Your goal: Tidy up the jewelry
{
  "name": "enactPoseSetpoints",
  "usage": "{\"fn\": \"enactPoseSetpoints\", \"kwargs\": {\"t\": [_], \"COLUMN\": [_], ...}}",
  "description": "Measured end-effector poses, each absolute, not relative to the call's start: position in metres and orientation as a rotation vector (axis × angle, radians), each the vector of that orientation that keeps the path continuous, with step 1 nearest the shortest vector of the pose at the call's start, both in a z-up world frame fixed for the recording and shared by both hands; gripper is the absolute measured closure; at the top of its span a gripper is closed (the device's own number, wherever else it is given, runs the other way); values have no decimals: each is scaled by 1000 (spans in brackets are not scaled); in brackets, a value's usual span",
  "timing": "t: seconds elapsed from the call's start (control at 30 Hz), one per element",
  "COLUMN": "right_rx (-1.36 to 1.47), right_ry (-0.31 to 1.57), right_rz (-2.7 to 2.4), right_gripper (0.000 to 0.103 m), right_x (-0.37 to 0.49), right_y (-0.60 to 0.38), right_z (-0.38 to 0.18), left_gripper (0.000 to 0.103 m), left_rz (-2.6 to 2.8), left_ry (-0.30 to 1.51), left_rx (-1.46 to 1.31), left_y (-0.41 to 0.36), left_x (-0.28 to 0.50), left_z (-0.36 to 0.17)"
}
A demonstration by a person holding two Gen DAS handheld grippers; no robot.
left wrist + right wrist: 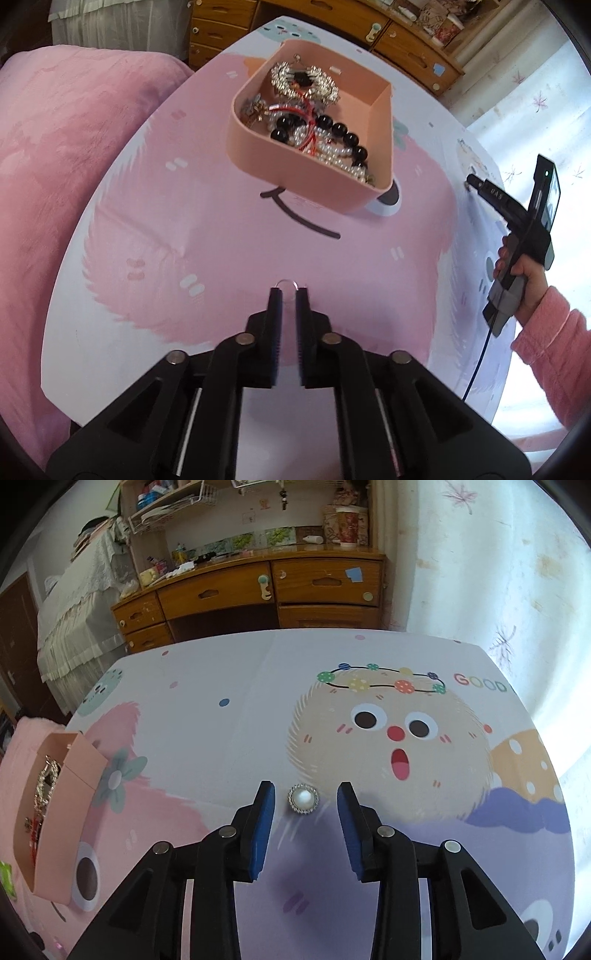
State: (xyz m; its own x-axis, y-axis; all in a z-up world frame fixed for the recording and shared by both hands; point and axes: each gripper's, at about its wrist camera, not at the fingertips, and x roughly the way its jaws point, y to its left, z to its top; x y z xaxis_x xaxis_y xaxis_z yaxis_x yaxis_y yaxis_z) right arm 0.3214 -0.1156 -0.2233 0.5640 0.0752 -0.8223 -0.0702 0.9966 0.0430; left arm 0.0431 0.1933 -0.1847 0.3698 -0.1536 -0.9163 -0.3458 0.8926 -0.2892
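A pink tray (295, 173) sits at the far middle of the table, holding black beads (340, 129), pearl strands and a sparkly brooch (306, 83). My left gripper (289, 291) hangs near the front edge, its jaws a narrow gap apart. A thin clear ring (285, 283) lies on the cloth right at its tips; the pads do not press on it. In the right wrist view, a round pearl stud with a sparkly rim (303, 798) lies on the cloth between the spread fingers of my right gripper (306, 794), touching neither. The tray (81, 771) stands at far left there.
The table wears a cartoon cloth (369, 731) with pink and cream faces. A pink blanket (55, 184) lies beside the table's left edge. A wooden desk with drawers (258, 594) stands beyond the far edge. A hand in a pink sleeve (528, 288) holds the right gripper.
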Motion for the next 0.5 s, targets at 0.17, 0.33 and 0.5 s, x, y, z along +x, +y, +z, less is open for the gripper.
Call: {"fn": "enactPoseSetpoints", "kwargs": {"t": [0.17, 0.33, 0.5], "right_rx": [-44, -47, -36], "right_ry": [965, 970, 987], "right_rz": [70, 62, 90], "right_gripper": [72, 86, 87], "right_x": [326, 329, 329], "right_y": [-108, -109, -112], "right_z": [-231, -231, -229], "left_gripper": [59, 59, 59], "left_rz": [183, 206, 222], "left_ry": [1159, 1175, 1167], "left_rx": [-447, -442, -400], "left_y": [189, 188, 181], "left_x": [37, 40, 43], "left_z": [-183, -190, -193]}}
